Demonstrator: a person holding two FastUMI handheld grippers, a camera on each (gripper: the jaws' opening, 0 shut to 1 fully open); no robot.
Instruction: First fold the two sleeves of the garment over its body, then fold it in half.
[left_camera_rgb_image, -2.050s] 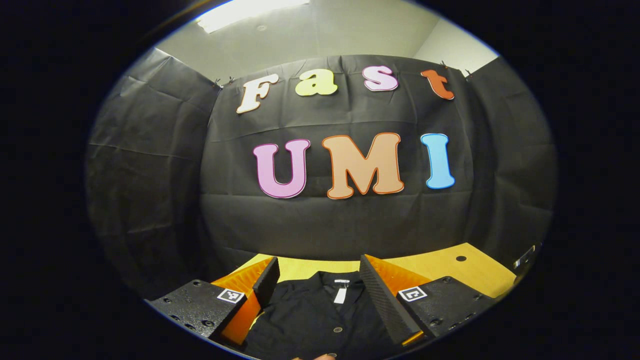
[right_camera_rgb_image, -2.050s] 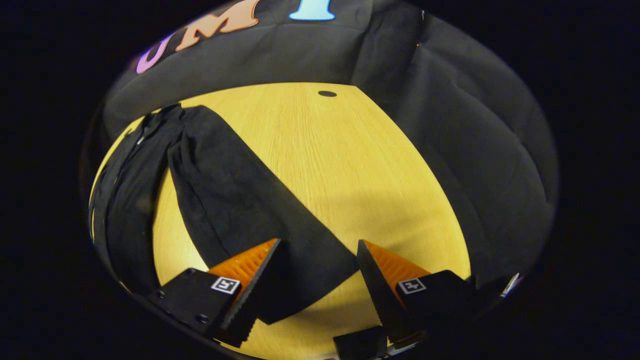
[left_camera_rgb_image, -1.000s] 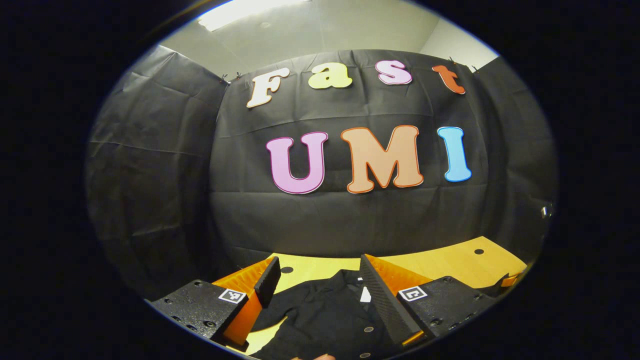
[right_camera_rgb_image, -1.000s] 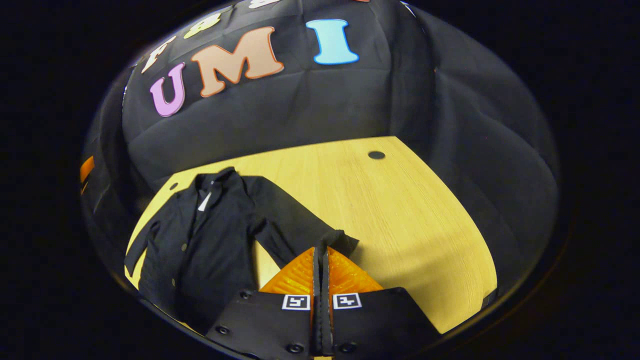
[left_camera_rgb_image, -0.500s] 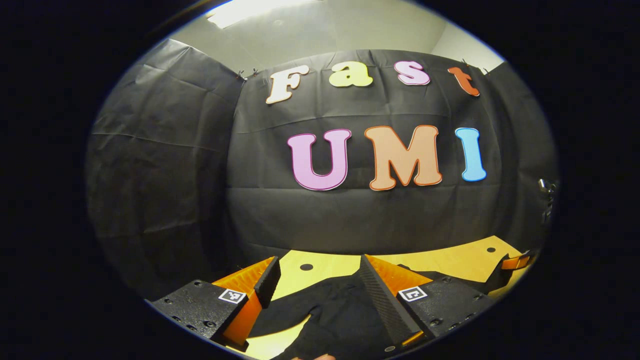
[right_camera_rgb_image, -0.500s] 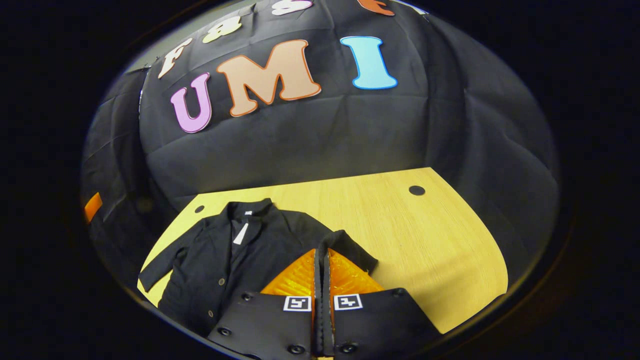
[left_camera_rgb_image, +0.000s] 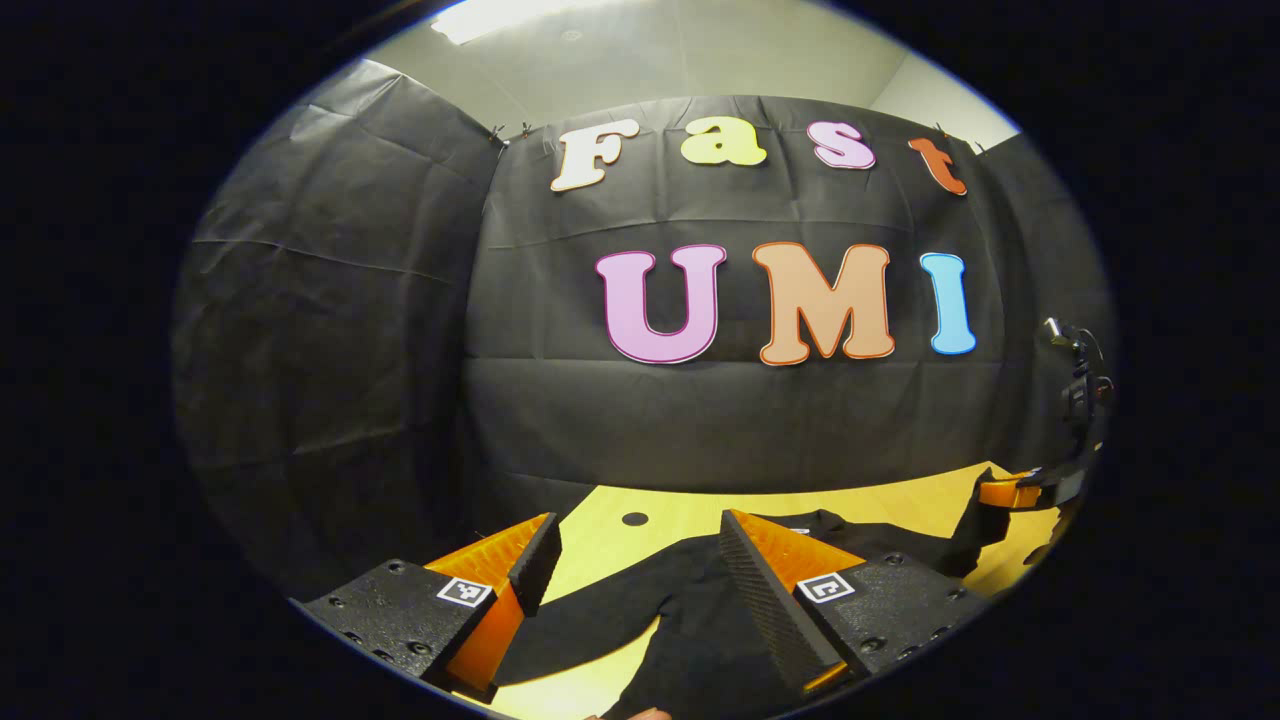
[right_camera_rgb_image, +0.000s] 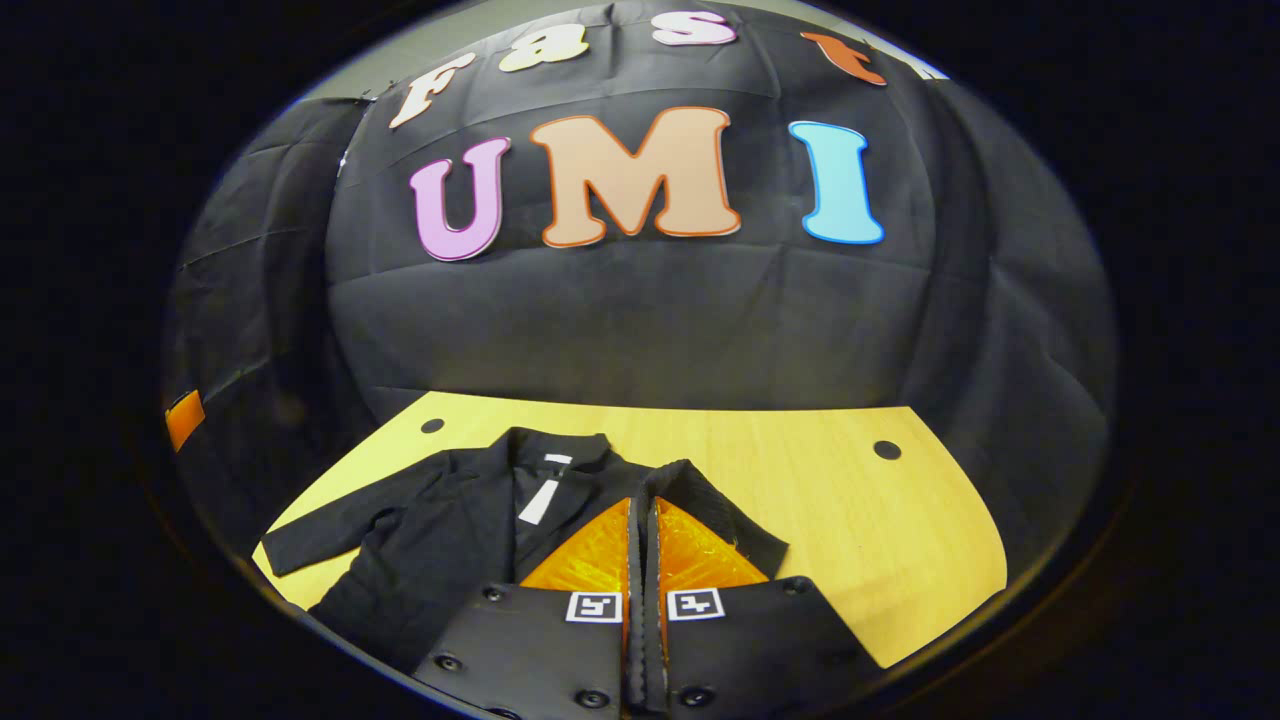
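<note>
Yellow wooden table (right_camera_rgb_image: 820, 520) bears black button-up jacket (right_camera_rgb_image: 440, 530). Right gripper (right_camera_rgb_image: 645, 500) pinches sleeve cuff (right_camera_rgb_image: 700, 500); left gripper (left_camera_rgb_image: 640, 545) jaws spread above jacket.

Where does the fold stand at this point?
Done: nothing folded flat. In hand: the right gripper is shut on one sleeve of the black buttoned jacket, lifted over its body. Left: the other sleeve lies out on the yellow wooden table; the left gripper is open. Halving remains.
</note>
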